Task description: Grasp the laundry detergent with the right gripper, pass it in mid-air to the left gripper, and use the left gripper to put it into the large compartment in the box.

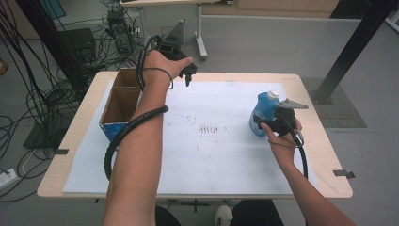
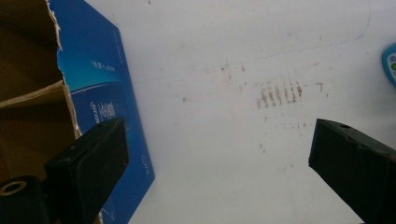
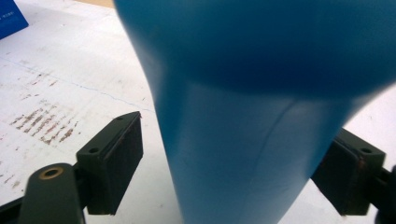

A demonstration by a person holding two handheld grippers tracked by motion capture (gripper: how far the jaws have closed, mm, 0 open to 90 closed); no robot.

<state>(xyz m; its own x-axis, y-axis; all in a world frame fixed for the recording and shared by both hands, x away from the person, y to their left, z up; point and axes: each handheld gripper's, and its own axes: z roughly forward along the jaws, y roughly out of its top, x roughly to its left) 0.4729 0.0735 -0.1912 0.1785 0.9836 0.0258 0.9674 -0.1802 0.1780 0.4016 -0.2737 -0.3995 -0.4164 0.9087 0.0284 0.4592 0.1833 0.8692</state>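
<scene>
Blue bottle (image 3: 247, 140) between right gripper (image 3: 233, 163) pads, left pad clear. Open, not yet clamped. Left gripper (image 2: 217, 163) agape.

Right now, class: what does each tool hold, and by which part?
Neither grips yet. The right tool straddles the blue bottle at its body, one pad clear; the left tool is empty.

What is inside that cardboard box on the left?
The cardboard box has two compartments, split by a divider; the visible brown insides look bare. The person's left forearm covers the near corner, so that part stays unseen.
</scene>
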